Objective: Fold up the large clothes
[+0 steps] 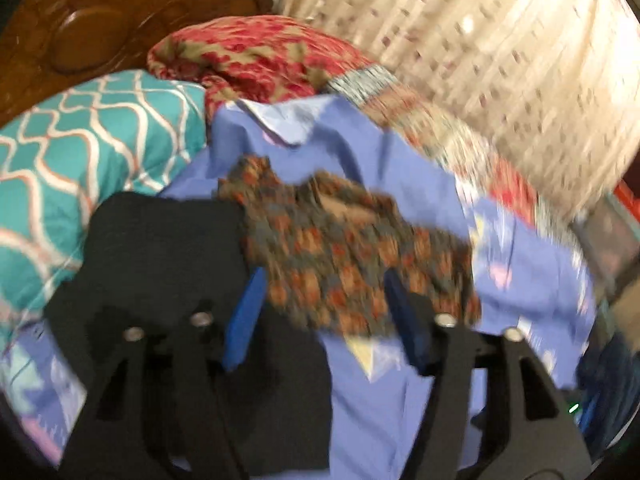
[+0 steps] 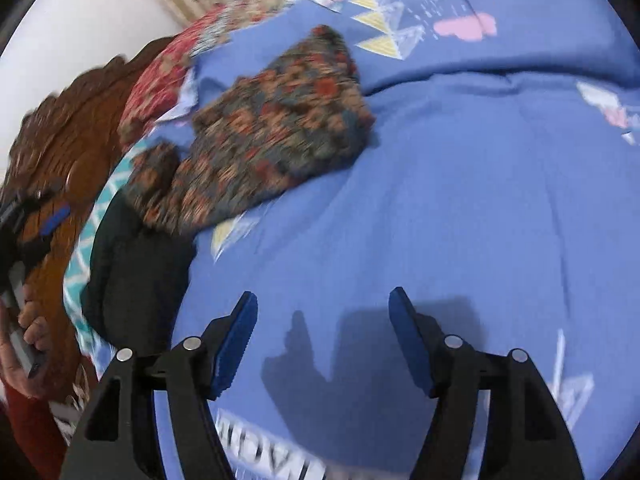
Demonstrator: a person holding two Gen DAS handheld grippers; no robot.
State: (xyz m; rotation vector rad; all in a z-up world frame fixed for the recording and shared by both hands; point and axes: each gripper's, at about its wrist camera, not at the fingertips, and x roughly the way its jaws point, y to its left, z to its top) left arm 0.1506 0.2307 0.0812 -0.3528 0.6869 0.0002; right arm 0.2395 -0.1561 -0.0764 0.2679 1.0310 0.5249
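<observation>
Clearly both grippers, left (image 1: pixel 324 320) and right (image 2: pixel 322 344), stand wide and empty; the patterned garment (image 2: pixel 272 140) looks soft, limp; grasp its hem corners.

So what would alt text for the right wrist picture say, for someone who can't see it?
An open two-fingered right tool hovers over a blue patterned bedsheet, holding nothing. Further off lie a folded multicoloured patterned garment and a black cloth, near a carved wooden headboard.

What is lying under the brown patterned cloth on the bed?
The brown patterned cloth lies on the blue bedsheet. Its lower left end overlaps a black garment. What is under its middle is covered, so I cannot tell.
</observation>
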